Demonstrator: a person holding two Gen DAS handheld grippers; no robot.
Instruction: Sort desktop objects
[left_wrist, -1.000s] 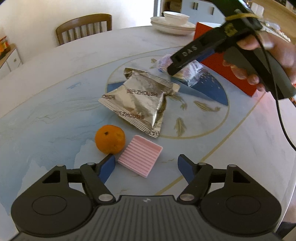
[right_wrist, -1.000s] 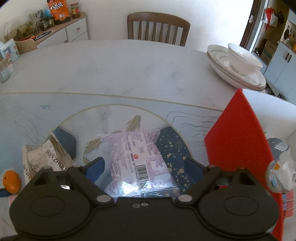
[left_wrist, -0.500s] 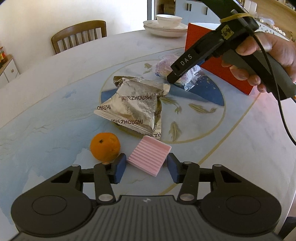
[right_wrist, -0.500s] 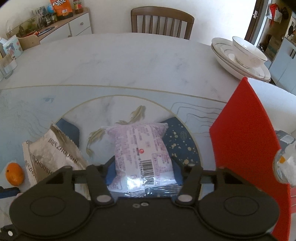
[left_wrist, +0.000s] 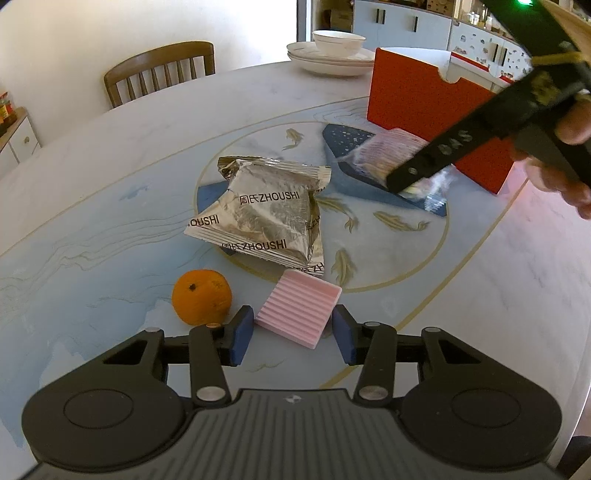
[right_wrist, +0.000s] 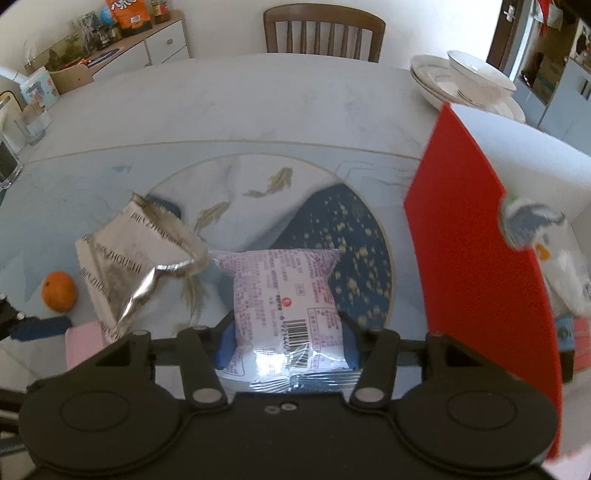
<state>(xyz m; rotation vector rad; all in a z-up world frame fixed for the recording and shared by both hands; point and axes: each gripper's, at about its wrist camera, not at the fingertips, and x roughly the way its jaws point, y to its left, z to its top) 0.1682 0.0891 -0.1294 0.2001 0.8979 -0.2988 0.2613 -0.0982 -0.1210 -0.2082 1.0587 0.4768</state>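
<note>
Here the right gripper is closing on the purple packet; left gripper clamps the pink block

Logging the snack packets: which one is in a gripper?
The purple-printed packet, clamped between the right gripper's pads. The silver foil packet lies free on the table.

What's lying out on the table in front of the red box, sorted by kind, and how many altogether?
Snack packets: 2, the silver foil packet and the purple-printed packet
Fruit: 1, the orange
Pink ribbed pad: 1
Total: 4
</note>
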